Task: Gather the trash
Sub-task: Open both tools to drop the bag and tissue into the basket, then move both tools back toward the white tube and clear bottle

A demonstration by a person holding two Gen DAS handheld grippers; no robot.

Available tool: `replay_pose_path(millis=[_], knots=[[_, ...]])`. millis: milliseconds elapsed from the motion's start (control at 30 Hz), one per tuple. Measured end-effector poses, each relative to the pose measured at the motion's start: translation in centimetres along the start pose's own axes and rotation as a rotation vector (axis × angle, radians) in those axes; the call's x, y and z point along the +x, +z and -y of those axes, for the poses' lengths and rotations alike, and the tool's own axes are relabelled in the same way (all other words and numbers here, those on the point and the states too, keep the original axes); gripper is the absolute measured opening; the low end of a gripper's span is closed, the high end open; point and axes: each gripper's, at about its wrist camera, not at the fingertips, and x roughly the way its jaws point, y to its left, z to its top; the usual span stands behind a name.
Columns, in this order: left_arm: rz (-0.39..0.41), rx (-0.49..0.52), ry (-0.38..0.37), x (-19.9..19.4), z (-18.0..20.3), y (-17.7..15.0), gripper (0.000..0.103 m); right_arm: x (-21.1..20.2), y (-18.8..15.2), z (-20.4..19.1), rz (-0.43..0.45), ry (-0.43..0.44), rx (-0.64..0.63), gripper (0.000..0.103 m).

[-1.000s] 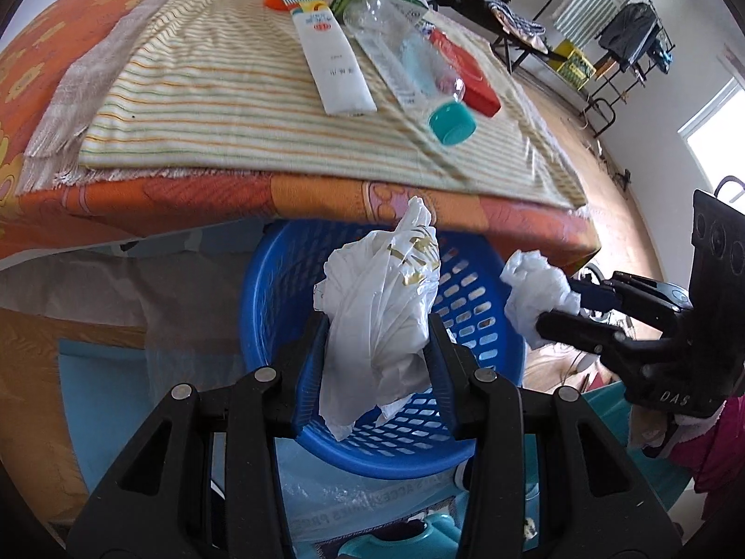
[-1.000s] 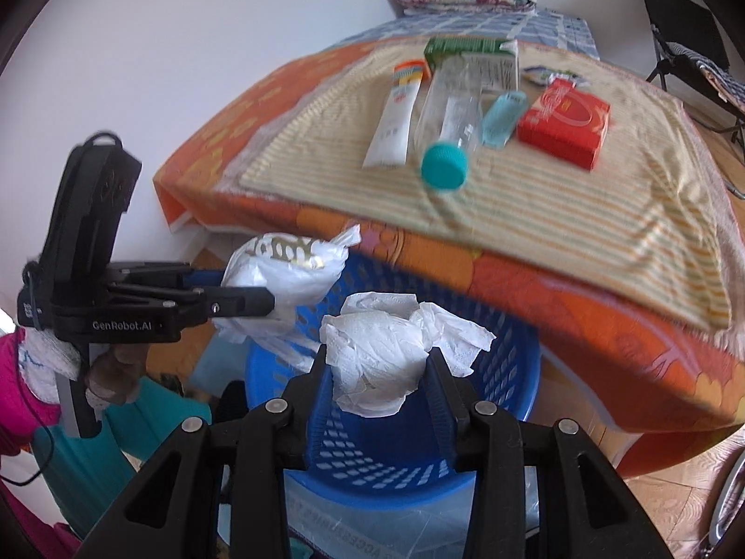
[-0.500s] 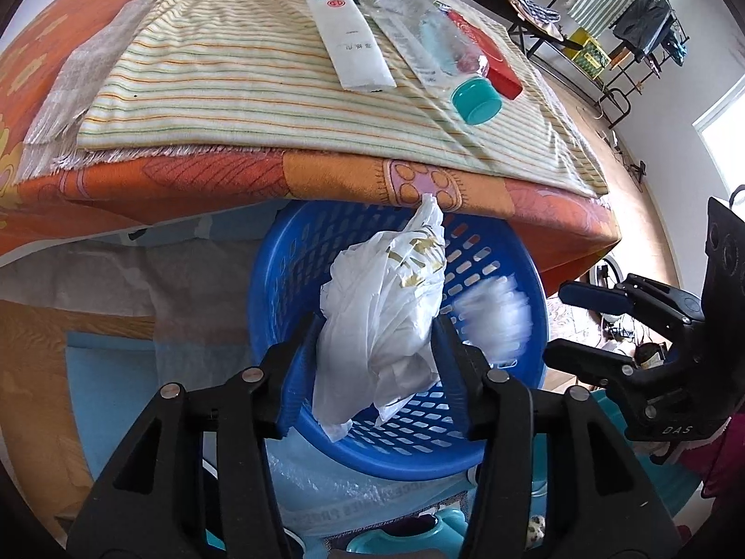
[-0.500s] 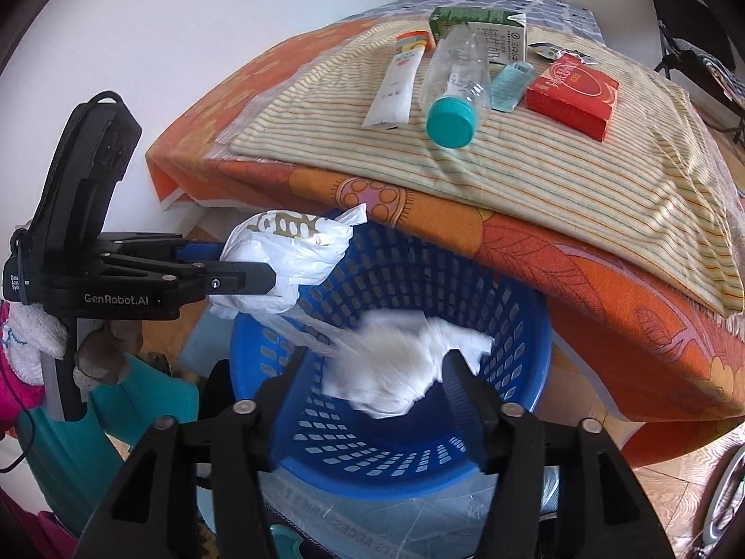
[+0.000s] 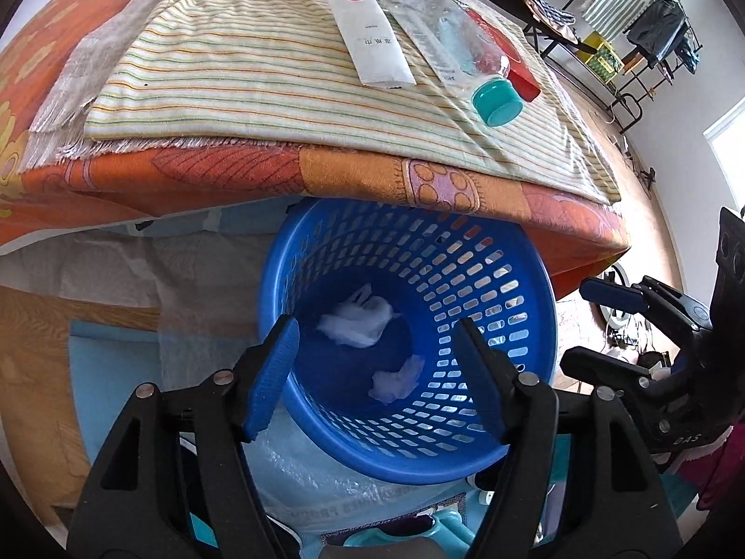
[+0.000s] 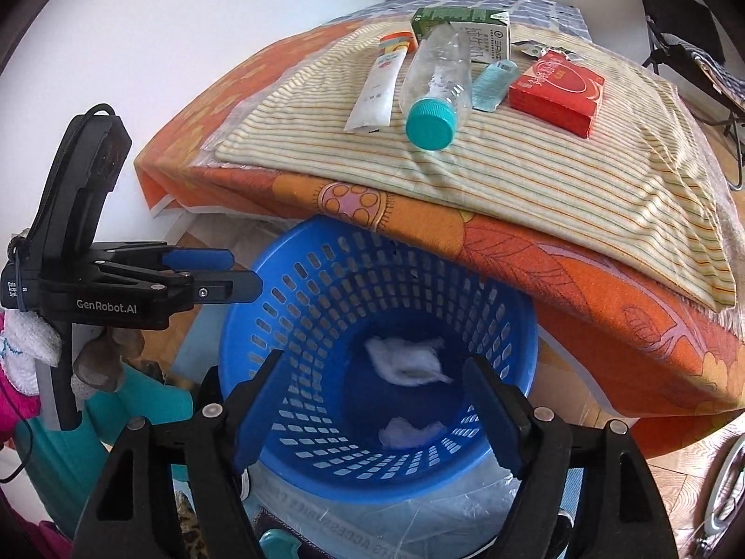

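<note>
A blue perforated basket [image 5: 512, 326] [image 6: 288, 298] stands on the floor under the table's edge. Two white crumpled pieces lie on its bottom: the plastic bag [image 5: 356, 323] [image 6: 409, 361] and the tissue [image 5: 396, 379] [image 6: 409, 433]. My left gripper [image 5: 375, 363] is open and empty above the basket's near rim; it also shows in the right wrist view [image 6: 228, 275]. My right gripper [image 6: 372, 400] is open and empty over the basket; it also shows at the right of the left wrist view [image 5: 591, 326].
On the striped cloth [image 5: 233, 70] over the orange tablecloth [image 6: 582, 270] lie a white tube [image 5: 368, 32] [image 6: 379, 86], a clear bottle with a teal cap [image 5: 493, 102] [image 6: 430, 123], a green carton [image 6: 461, 28], a small teal bottle [image 6: 493, 79] and a red box [image 6: 556, 93].
Both grippers opened. The tissue fell from the right gripper, then the plastic bag fell from the left one; both now lie in the basket.
</note>
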Motion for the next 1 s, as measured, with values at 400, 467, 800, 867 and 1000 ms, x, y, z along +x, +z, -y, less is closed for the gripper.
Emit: replay_pose_path(millis=[400,467,800,867,1000], knots=[[0.053,-0.013,-0.002,-1.1,-0.1,1.7,0.07,-0.8,1.2,0.9,0.043,-0.013,0.047,0.085],[0.07,-0.017,-0.001,-1.5,-0.2,2.4,0.07,-0.9,1.7,1.1,0.055,-0.013,0.058,0.085],[0.148,-0.03,0.011,-2.9,-0.4,6.4,0.07,-1.8,4.8,2.6,0.121,0.01,0.111,0.085],[0.161,-0.039,0.014,-3.0,-0.6,7.4,0.07,-1.8,5.4,2.8,0.128,0.016,0.119,0.085],[0.179,-0.074,0.002,-3.4,-1.5,9.1,0.07,-1.9,6.6,3.1,0.142,0.032,0.133,0.085]])
